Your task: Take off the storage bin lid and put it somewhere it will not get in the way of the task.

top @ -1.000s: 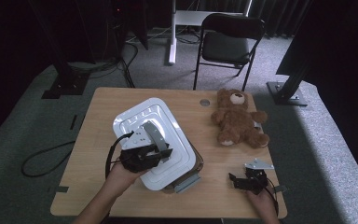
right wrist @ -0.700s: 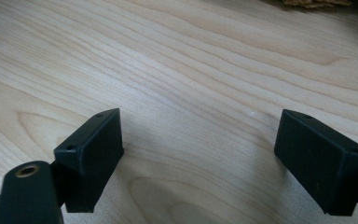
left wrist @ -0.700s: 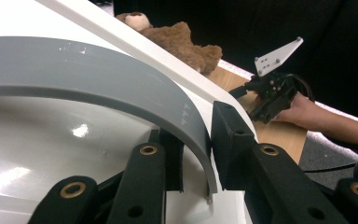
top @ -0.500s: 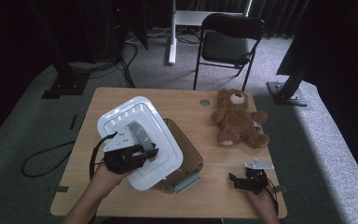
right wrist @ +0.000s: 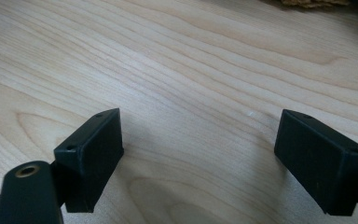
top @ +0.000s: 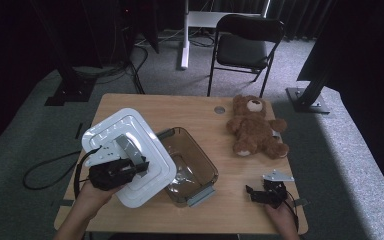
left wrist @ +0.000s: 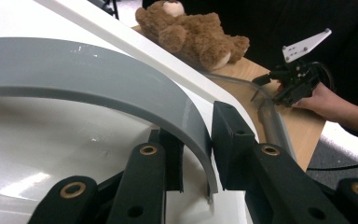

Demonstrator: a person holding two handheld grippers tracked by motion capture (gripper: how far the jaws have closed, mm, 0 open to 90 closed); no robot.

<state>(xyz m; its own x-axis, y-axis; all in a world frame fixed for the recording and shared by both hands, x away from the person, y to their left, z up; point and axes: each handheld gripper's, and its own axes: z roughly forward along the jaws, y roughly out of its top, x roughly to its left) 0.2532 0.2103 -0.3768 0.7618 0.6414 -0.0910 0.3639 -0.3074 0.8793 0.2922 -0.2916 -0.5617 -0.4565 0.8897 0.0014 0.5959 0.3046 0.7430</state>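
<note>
The left hand-held gripper (top: 132,167) is closed on the grey handle (left wrist: 121,88) of the white lid (top: 125,150), its jaws pinching the arched strip from both sides near one end. The lid is held tilted, overlapping the left rim of the clear container (top: 192,167) and lying mostly to that container's left over the worktop (top: 200,112); the container's interior is largely exposed. The right hand-held gripper (top: 258,195) rests at the near right edge of the worktop with its jaws spread wide and nothing between them, bare wood showing under it in the right gripper view. The teddy bear (top: 255,127) lies well apart at the far right, not involved. Judgement: the step in hand is moving the lid relative to the container. To do it well, keep the pinch square on the handle, since a grip near the handle's end invites the lid to swing; hold the lid level and clear of the container rim to avoid dragging the container; set it flat on open worktop before releasing. Steadying the container with the idle gripper would reduce the risk.
</note>
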